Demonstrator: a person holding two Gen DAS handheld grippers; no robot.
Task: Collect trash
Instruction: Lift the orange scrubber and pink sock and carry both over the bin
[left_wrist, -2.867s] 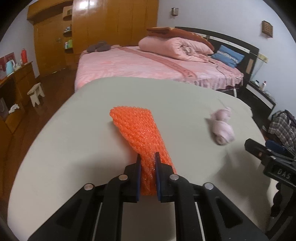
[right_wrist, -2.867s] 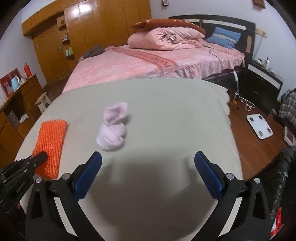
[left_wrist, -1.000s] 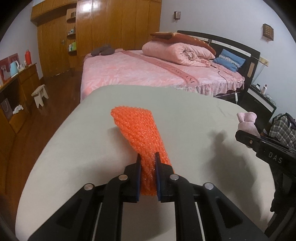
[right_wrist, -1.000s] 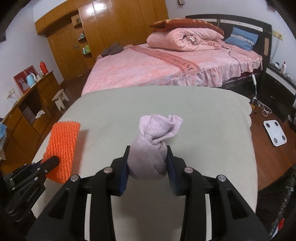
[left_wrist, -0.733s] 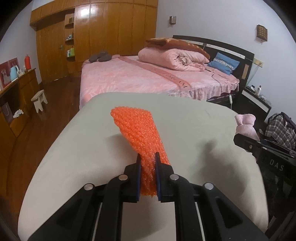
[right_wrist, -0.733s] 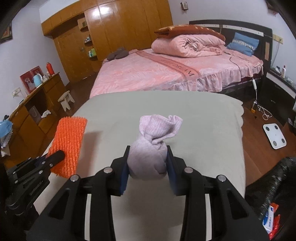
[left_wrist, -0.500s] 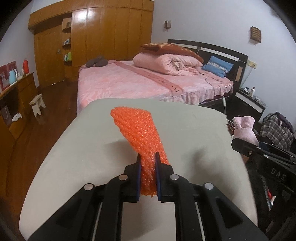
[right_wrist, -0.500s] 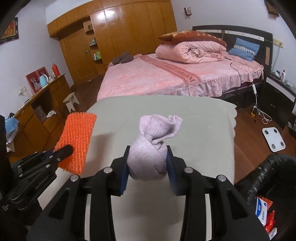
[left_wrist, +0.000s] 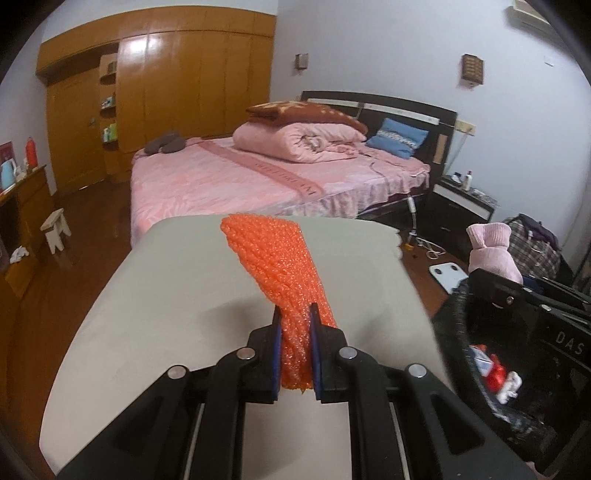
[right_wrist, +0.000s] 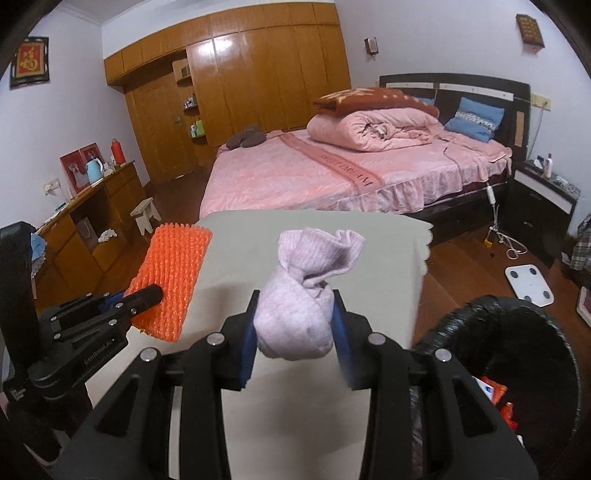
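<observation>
Behind the grey tabletop (left_wrist: 166, 295) stands a pink bed (left_wrist: 221, 181). Left tongs (left_wrist: 294, 354) are clamped on orange foam netting (left_wrist: 280, 269), frame centre; right tongs (right_wrist: 295, 328) pinch a balled pink sock (right_wrist: 295, 317). Both look mid-carry; next, each likely must reach over the black trash bag (right_wrist: 517, 332), lower right, and release.

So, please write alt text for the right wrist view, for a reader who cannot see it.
The right gripper holds a pink sock ball above a grey table. At left, the left gripper holds an orange foam net; a black trash bag gapes at lower right, a pink bed behind.
</observation>
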